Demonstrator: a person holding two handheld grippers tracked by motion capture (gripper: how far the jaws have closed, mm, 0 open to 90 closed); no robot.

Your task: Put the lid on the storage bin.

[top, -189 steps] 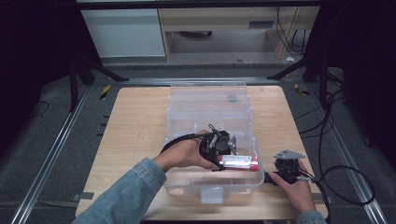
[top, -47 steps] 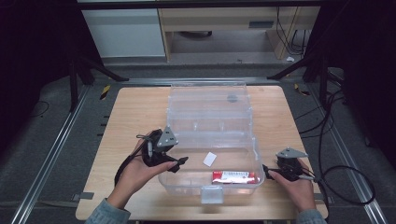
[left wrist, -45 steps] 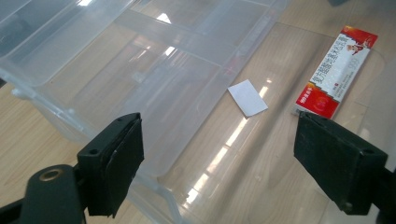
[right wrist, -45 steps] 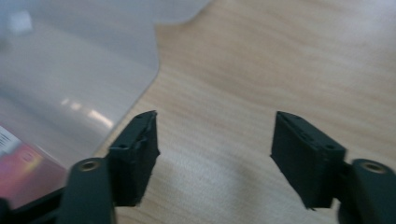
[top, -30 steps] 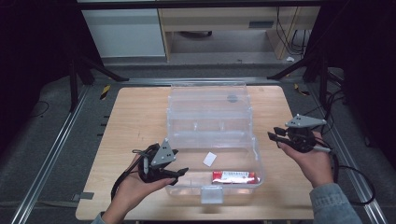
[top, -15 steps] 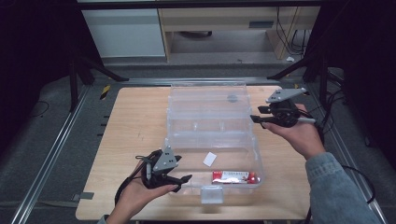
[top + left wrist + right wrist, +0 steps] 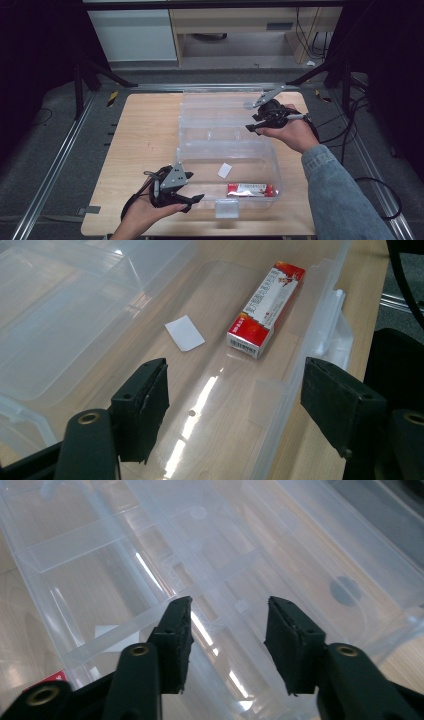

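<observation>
1. Nearest the person, the left gripper (image 7: 192,199) is held in an upturned hand at the front left corner of the clear plastic box (image 7: 200,150). Its jaws stand wide apart with nothing between them; in the left gripper view they frame the box floor.
2. Inside the front compartment of the box, a red and white carton (image 7: 251,189) is seen lying flat along the front wall, toward the right. A small white paper slip (image 7: 225,170) lies on the floor just beside it, apart from it, as is also seen in the left gripper view (image 7: 184,333).
3. A wooden table (image 7: 145,125) bears the box, whose open lid (image 7: 220,107) lies flat behind the compartment.
4. Farthest off, the right gripper (image 7: 251,125) is held above the right part of the lid. Its jaws have just been closing a little, yet a gap remains and nothing is gripped; in the right gripper view (image 7: 227,645) the lid's clear ribs are seen between them.
</observation>
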